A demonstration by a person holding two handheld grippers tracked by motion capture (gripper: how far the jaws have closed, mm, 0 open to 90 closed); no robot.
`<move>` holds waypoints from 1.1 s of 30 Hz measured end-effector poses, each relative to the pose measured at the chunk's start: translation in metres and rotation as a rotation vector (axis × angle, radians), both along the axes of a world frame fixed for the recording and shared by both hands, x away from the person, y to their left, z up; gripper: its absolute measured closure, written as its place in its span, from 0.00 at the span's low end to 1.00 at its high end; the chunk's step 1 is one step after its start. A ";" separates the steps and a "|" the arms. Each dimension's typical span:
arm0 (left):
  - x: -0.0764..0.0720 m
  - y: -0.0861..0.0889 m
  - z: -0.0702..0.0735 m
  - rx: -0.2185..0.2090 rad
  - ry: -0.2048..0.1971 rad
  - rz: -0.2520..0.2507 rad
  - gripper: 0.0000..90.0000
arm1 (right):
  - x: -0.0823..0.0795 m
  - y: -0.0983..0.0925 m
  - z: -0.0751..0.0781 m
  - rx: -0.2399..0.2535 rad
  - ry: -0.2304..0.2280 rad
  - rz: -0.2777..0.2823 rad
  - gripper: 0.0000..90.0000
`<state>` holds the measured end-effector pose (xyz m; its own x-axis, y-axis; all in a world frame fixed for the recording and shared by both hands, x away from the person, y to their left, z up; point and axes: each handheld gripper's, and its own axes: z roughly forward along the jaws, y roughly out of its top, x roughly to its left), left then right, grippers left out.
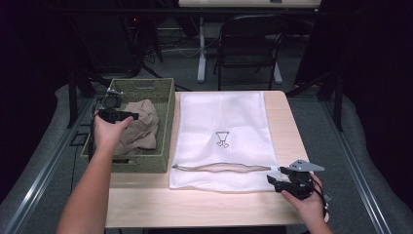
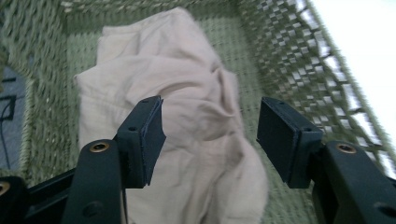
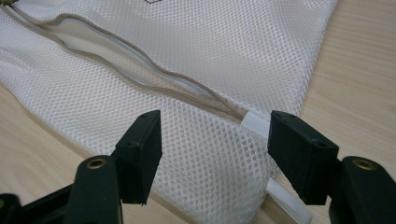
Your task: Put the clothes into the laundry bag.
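A green woven basket (image 1: 165, 122) stands at the left of the worktop (image 1: 287, 122), just beside a white mesh bag (image 1: 224, 117) that lies flat at the middle. A crumpled beige cloth (image 1: 143, 129) lies inside the basket.

The left gripper (image 1: 134, 116) hangs over the basket, above the cloth. In the left gripper view its jaws stand about half open, with the cloth (image 2: 187, 116) showing below and between them; the pads press on nothing, and the basket's woven wall (image 2: 289, 60) rises behind.

The right gripper (image 1: 273, 181) rests at the bag's near right corner. In the right gripper view its jaws are parted over the mesh (image 3: 210, 154), close to the end of the bag's zip (image 3: 154, 79), which gapes open along the near edge. They grip nothing. A white tab (image 3: 256, 123) sits at the zip's end, just beside one jaw.
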<state>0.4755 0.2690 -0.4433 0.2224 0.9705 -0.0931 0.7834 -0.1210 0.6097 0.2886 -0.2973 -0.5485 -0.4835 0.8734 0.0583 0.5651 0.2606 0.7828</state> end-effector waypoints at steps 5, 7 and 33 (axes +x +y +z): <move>0.010 0.009 -0.011 -0.002 0.040 0.005 0.45 | 0.000 0.000 0.000 0.002 0.000 0.002 0.39; 0.013 0.010 -0.015 0.006 0.050 0.008 0.44 | 0.001 -0.001 0.000 -0.002 0.004 0.007 0.39; 0.039 0.012 -0.050 -0.048 0.205 0.100 0.31 | 0.002 -0.001 0.000 0.004 0.004 -0.001 0.39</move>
<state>0.5141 0.2809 -0.4929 0.0972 0.9802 -0.1726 0.8980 -0.0116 0.4398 0.2901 -0.2984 -0.5488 -0.4825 0.8735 0.0639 0.5684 0.2567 0.7817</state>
